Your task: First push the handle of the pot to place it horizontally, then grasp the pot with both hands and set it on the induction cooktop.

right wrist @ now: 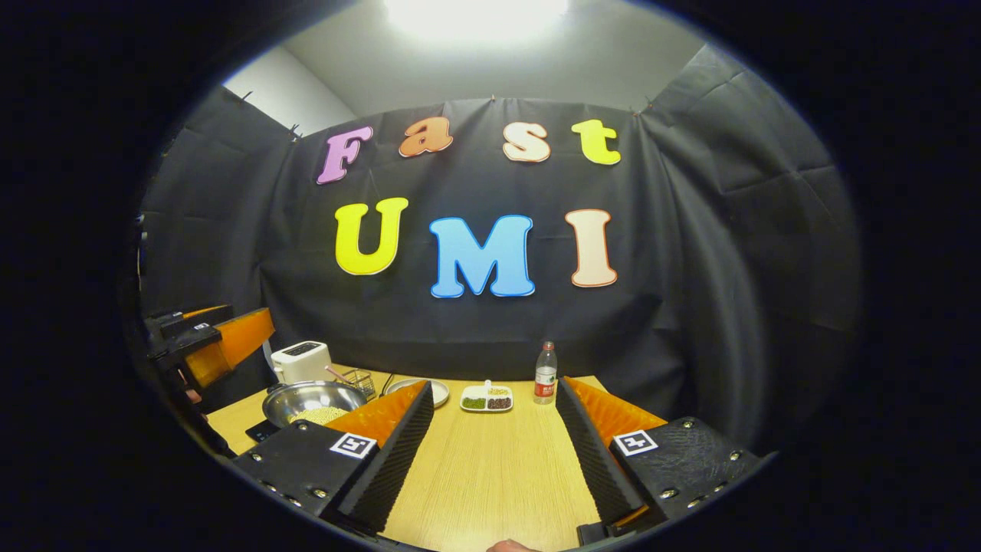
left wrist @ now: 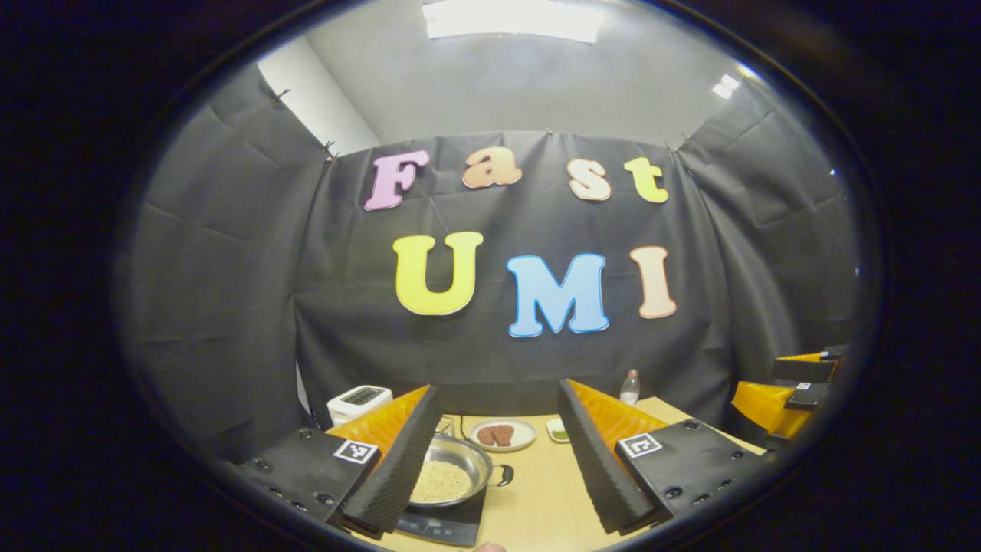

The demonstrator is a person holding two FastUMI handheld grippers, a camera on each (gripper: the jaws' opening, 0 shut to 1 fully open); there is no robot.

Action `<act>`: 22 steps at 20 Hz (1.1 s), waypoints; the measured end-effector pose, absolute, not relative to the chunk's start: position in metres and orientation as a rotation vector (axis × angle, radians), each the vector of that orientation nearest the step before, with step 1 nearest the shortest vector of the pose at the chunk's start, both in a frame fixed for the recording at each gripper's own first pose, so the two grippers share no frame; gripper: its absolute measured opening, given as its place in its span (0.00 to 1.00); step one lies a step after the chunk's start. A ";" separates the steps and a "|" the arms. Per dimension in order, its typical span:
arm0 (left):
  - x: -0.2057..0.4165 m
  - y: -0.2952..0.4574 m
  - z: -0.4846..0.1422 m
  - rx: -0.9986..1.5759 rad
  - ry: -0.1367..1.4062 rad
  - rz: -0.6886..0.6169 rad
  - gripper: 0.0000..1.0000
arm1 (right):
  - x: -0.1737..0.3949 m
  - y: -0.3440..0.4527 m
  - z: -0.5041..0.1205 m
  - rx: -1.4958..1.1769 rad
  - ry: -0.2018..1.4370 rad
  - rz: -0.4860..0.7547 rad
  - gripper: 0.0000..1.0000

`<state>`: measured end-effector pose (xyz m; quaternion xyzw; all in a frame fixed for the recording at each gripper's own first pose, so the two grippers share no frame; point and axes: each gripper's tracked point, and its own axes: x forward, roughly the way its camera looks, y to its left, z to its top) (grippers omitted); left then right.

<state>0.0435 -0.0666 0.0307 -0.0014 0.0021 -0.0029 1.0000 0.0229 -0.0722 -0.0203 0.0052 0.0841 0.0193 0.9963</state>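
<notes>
On wooden table [right wrist: 490, 468], left part: pot [left wrist: 448, 469] with pale grains, seated on black induction cooktop [left wrist: 444, 523], handle toward right. Left gripper [left wrist: 490, 452]: fingers wide apart, holding nothing, above table. Right gripper [right wrist: 490, 445]: likewise wide, empty. Behind: white toaster [right wrist: 303, 360], plate [left wrist: 503, 434] with brown pieces, divided dish [right wrist: 487, 399], bottle [right wrist: 545, 376].

Wooden table [right wrist: 490, 468], white toaster [right wrist: 301, 361] at ten o'clock near the back wall, wire rack [right wrist: 359, 379] just beside it, round plate with two brown pieces [left wrist: 502, 434], small divided dish of beans [right wrist: 487, 399] at centre, clear bottle [right wrist: 545, 374] upright at one o'clock.
</notes>
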 end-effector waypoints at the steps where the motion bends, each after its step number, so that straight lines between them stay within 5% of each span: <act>1: 0.040 -0.067 0.032 -0.004 -0.001 -0.013 1.00 | 0.020 -0.071 -0.020 0.019 0.163 0.032 0.97; 9: 0.023 -0.047 0.035 -0.019 -0.019 -0.016 0.92 | 0.003 -0.052 -0.007 0.015 0.126 0.025 0.97; 11: 0.020 -0.043 0.033 -0.028 -0.019 -0.022 1.00 | 0.000 -0.046 -0.007 0.009 0.124 0.029 0.97; 14: 0.019 -0.037 0.033 -0.026 -0.024 -0.022 0.92 | -0.002 -0.040 -0.004 0.002 0.119 0.030 0.97; 22: 0.020 -0.030 0.037 -0.027 -0.031 -0.029 0.92 | 0.000 -0.038 0.003 -0.004 0.095 0.009 0.97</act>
